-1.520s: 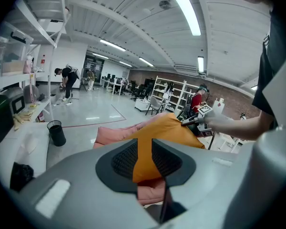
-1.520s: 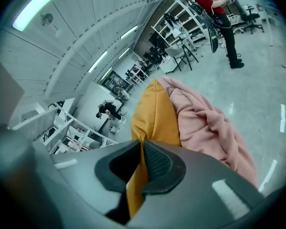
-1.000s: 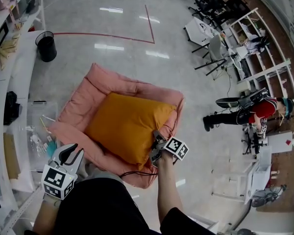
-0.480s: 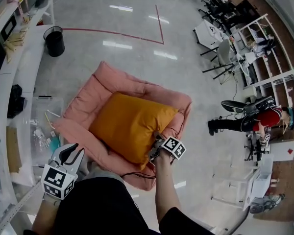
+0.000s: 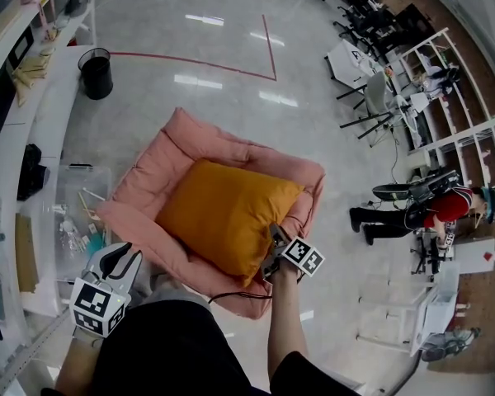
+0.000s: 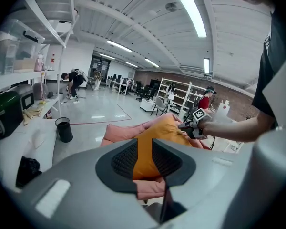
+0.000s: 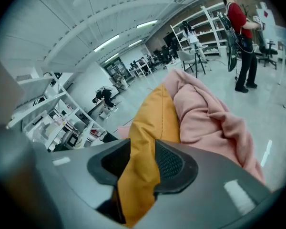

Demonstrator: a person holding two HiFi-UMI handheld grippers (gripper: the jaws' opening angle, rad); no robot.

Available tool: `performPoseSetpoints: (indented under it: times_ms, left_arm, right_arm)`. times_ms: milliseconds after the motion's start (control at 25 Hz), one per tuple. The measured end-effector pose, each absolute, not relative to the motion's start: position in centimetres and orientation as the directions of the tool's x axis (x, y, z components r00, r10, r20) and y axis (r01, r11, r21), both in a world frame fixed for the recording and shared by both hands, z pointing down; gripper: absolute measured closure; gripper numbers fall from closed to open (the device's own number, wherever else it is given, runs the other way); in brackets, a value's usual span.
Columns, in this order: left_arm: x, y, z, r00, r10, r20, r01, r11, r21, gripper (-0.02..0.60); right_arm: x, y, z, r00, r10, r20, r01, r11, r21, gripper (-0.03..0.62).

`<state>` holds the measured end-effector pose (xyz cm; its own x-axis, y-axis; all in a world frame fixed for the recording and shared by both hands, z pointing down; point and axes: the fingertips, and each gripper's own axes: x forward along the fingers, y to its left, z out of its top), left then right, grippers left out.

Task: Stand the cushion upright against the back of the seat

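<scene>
The orange cushion lies in the pink seat, with its big flat side facing up. The back of the seat is at the cushion's 12 o'clock. The cushion is not standing up yet, though it may be tipped up a little. That is hard to tell from above. The right gripper is at the cushion's 5 o'clock corner. Its jaws have just been opening, and the orange corner is between them but no longer pinched. The left gripper waits well apart from the seat, at the seat's 8 o'clock. Its jaws are wide apart with nothing in them. I think this is the lifting step, with the right gripper letting go so it can take a better hold. Next, I think a gripper needs to grab the near edge well. Then it should lift that edge and tip the cushion toward 12 o'clock until it leans on the seat back. The cushion is soft, so it might flop back down. The left gripper could come in from 8 o'clock to hold it steady.
</scene>
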<state>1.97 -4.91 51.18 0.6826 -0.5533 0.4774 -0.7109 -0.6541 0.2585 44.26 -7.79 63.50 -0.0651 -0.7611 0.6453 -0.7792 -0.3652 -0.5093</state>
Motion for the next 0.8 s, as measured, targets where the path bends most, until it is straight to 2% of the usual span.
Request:
performPoseSetpoints:
  times_ms: [200,320,560,800]
  left_arm:
    - [-0.3,-4.5,50.2,0.677,-0.581,0.451,-0.721,-0.645,0.253,0.471]
    - [-2.2,-4.1,49.3,0.665,-0.612,0.428,-0.737,-0.630,0.244,0.472]
    - [-8.2,-2.5,48.0,0.606,-0.695,0.388,-0.794,-0.559,0.239,0.476]
    - [-16.1,0.3,47.3,0.466,-0.803,0.371,-0.884,-0.409,0.226,0.479]
  right_arm:
    - [41.9,-8.2,59.2,-0.063,-0.800,0.596,-0.832,-0.287,-0.474,0.451]
    - [37.9,-9.2,56.7,-0.106,-0.821,0.561,-0.873,-0.193,-0.447,0.490]
    - [25.2,-11.5,53.0,-0.287,-0.834,0.471,-0.914,0.092,-0.394,0.536]
    - [9.0,-13.3,49.6,-0.553,-0.743,0.378,-0.829,0.445,-0.337,0.580]
